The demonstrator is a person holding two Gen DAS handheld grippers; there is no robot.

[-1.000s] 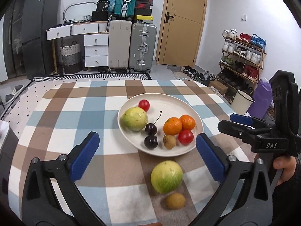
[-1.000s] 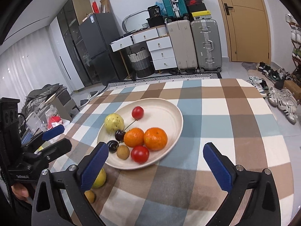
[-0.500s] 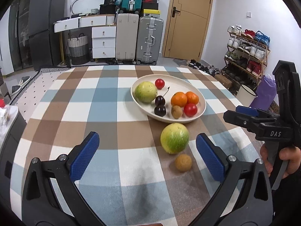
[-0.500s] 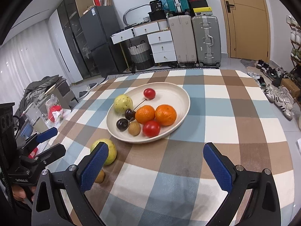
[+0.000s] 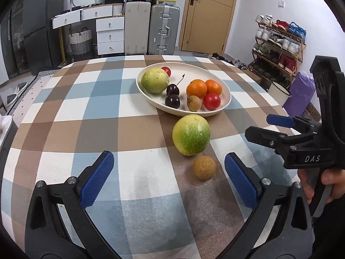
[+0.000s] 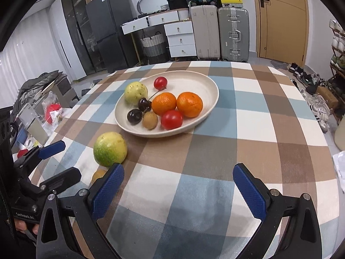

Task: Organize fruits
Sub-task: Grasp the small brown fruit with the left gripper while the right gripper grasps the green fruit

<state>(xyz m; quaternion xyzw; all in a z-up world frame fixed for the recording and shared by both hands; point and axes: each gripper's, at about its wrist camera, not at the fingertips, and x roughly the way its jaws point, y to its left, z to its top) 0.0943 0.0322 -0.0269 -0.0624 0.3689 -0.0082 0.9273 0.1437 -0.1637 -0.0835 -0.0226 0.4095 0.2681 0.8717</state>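
- Checked in blue, brown and white, the tablecloth (image 5: 64,129) covers a table in a lived-in room, with suitcases (image 5: 151,28) and a door behind and a shoe rack (image 5: 278,43) off to one side.
- We see a cream plate (image 5: 224,90) already holding a pale green fruit, two dark cherries, two oranges, two red tomatoes and a small brown fruit.
- Two pieces lie outside it on the cloth: a big green-yellow fruit (image 5: 191,134) just beside the plate's near rim, and a small brown round fruit (image 5: 204,168) just beside that one, on our side.
- Our left gripper (image 5: 168,181) hangs low over the cloth, jaws spread wide and empty, the small brown fruit lying a little ahead, between its fingers and nearer the right-hand pad.
- Our right gripper (image 6: 177,191) is likewise wide apart and holds nothing; it faces bare cloth, with the plate well ahead.
- We judge the loose fruits are next, and both are round: a glancing pad could send either one rolling across the cloth.
- A pad closing off-centre on the small fruit may knock it into the big one or squeeze it out sideways.
- The two grippers sit near each other on this side, so we risk a clash if both reach in together.
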